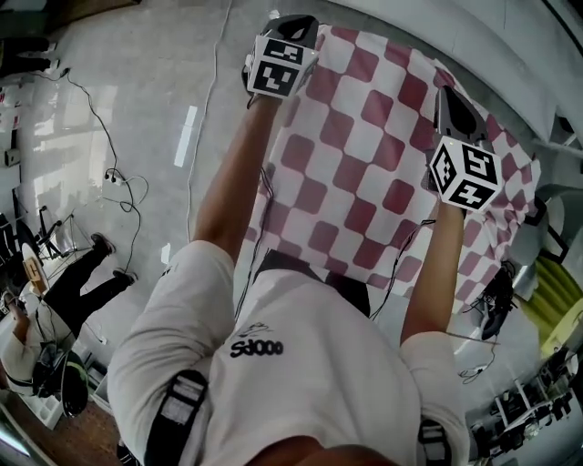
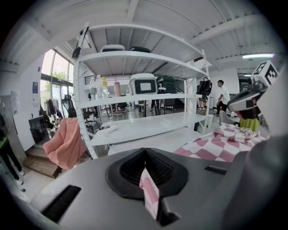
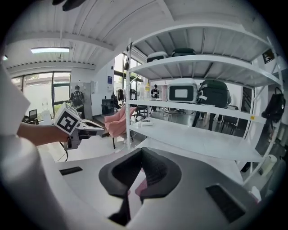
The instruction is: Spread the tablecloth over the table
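Observation:
A red-and-white checked tablecloth [image 1: 364, 173] hangs stretched between my two raised grippers and hides what lies under it. My left gripper [image 1: 296, 27] holds its far left corner; in the left gripper view the gripper [image 2: 145, 155] is shut on a fold of the checked cloth [image 2: 150, 191]. My right gripper [image 1: 451, 102] holds the far right corner; in the right gripper view the gripper [image 3: 142, 155] is shut with a pinkish bit of cloth [image 3: 143, 188] between the pads. Each gripper shows in the other's view: the right gripper [image 2: 245, 101], the left gripper [image 3: 85, 128].
A white shelving rack [image 2: 135, 56] with cases and bottles stands ahead, with a white tabletop [image 2: 153, 141] below it. A pink cloth [image 2: 65, 143] is draped on a chair at left. Cables [image 1: 118, 177] run across the floor. A person [image 1: 55, 300] stands at left, another person [image 2: 221, 96] far off.

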The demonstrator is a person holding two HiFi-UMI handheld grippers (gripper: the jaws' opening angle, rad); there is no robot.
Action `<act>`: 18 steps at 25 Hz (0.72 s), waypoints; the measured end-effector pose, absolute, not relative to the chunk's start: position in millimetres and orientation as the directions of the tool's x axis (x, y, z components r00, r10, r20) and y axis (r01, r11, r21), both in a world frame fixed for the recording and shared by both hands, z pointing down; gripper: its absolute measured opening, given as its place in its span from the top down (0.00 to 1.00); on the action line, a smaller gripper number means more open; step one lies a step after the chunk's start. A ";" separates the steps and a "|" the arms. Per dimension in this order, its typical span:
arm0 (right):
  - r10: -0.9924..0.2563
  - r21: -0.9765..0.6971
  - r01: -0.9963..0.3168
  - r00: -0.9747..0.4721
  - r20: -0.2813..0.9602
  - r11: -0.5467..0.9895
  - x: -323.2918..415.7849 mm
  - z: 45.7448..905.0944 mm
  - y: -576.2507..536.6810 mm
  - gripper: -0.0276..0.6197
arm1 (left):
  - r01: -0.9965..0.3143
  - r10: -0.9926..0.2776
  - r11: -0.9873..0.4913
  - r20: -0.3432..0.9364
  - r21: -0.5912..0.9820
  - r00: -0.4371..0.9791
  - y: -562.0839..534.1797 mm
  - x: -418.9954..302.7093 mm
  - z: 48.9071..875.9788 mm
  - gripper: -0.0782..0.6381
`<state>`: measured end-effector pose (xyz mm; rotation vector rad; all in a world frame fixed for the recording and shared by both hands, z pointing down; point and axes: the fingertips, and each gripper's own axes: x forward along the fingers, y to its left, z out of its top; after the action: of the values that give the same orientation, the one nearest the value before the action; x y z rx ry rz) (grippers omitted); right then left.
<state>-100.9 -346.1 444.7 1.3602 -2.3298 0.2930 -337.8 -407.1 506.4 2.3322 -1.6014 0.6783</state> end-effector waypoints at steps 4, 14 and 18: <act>-0.813 0.044 -0.885 -0.404 0.420 0.463 -60.0 405.8 -319.3 0.92 | -0.904 -0.824 -0.420 0.448 -0.074 0.346 -376.5 -285.9 453.5 0.85; -0.899 0.088 -0.945 -0.269 0.346 0.316 90.0 328.4 -243.3 0.92 | -0.810 -0.766 -0.583 0.372 -0.059 0.524 -306.1 -110.1 375.2 0.85; -0.927 0.102 -0.964 -0.204 0.315 0.246 150.0 303.3 -205.4 0.92 | -0.754 -0.730 -0.652 0.333 -0.078 0.597 -273.4 -43.6 344.1 0.85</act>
<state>150.0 -205.4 303.3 1.7485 -2.2132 0.1677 -43.6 -273.4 344.1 2.7436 -1.2773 0.5221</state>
